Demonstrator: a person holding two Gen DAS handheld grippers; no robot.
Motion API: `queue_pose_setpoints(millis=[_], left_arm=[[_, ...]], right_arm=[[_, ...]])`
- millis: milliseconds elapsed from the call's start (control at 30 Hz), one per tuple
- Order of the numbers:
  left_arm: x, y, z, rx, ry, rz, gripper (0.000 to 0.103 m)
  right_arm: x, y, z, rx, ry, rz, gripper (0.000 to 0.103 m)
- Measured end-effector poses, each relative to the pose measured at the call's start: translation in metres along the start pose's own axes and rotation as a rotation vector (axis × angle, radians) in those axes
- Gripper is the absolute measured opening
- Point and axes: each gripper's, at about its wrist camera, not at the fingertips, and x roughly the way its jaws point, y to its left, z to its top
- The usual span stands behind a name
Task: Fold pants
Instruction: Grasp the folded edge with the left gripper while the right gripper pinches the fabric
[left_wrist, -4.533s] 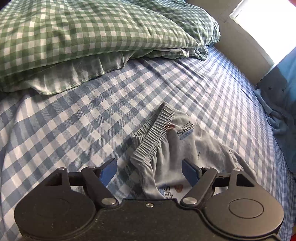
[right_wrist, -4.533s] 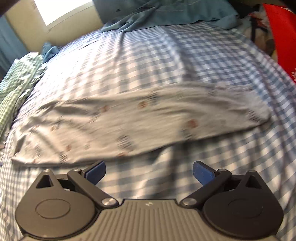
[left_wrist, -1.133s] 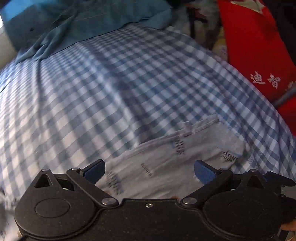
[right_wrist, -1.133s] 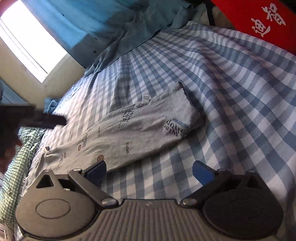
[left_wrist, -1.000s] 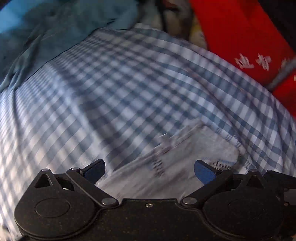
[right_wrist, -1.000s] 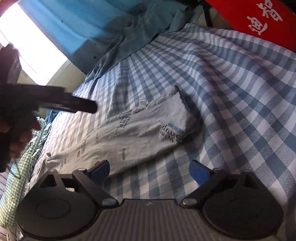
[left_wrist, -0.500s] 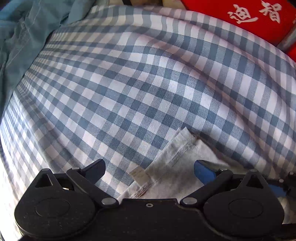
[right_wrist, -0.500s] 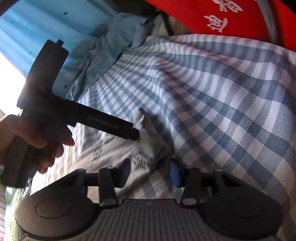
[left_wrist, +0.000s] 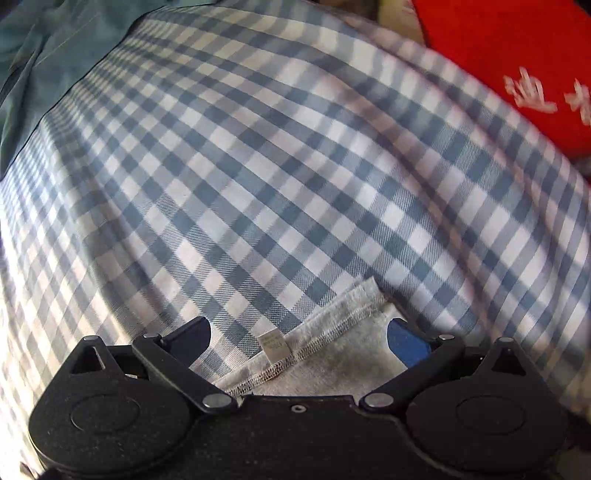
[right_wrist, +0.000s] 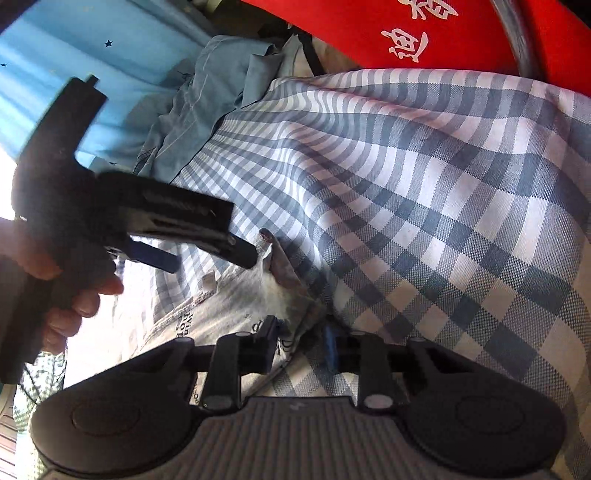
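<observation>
Grey pants (right_wrist: 236, 306) with small printed words are lying on a bed covered by a blue and white checked sheet (left_wrist: 295, 184). One leg end, with its stitched hem (left_wrist: 332, 325) and a little white tag (left_wrist: 275, 345), is resting on the sheet close in front of the left gripper (left_wrist: 299, 334). Its jaws are standing wide open, one on each side of that hem, and they are not pressing the cloth. A hand (right_wrist: 55, 280) is holding this left gripper by its black handle, as the right wrist view is showing, and the gripper is pointing down at the leg end. The right gripper (right_wrist: 301, 345) is sitting low over the edge of the same leg end. Its jaws have just been closing and are now close together, with a bunched fold of the grey cloth between them. Whether the pads are already pinching that fold is hard to tell, because the spot is dark. Rumpled blue-green cloth (right_wrist: 207, 96) is lying at the far edge of the bed. Something red with white writing (right_wrist: 406, 29) is standing beyond the bed. Pale blue fabric with tiny stars (right_wrist: 92, 55) is hanging at the back.
</observation>
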Motion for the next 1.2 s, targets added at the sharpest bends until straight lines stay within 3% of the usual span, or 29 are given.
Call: queue_pose_setpoints(millis=[67,233,400,767,900,1000,1200], left_arm=[[-0.006,0.007,0.003,-0.06,0.012,-0.037,0.102],[-0.024,0.026,0.002,-0.228,0.03,-0.245,0.091],[-0.036,0.018,0.001,-0.238,0.063,-0.334,0.088],[-0.039,-0.014,-0.004,-0.023,0.156,-0.137,0.087],[-0.033,-0.017,-0.01,0.032,0.172,-0.025,0.078],[-0.032,-0.01,-0.013,-0.003,0.175,0.032,0.058],[-0.047,0.016,-0.023,-0.164,0.132,-0.061,0.018]], right_arm=[[-0.001,0.005,-0.001,-0.036,-0.022,-0.013,0.013],[-0.012,0.033,-0.008,-0.248,-0.097,-0.061,0.008],[-0.019,0.076,-0.021,-0.509,-0.152,-0.116,0.007],[-0.015,0.143,-0.046,-0.874,-0.155,-0.161,0.006],[-0.015,0.153,-0.054,-0.919,-0.148,-0.152,0.007],[-0.018,0.157,-0.059,-0.932,-0.151,-0.142,0.006],[-0.024,0.158,-0.063,-0.917,-0.152,-0.134,0.006]])
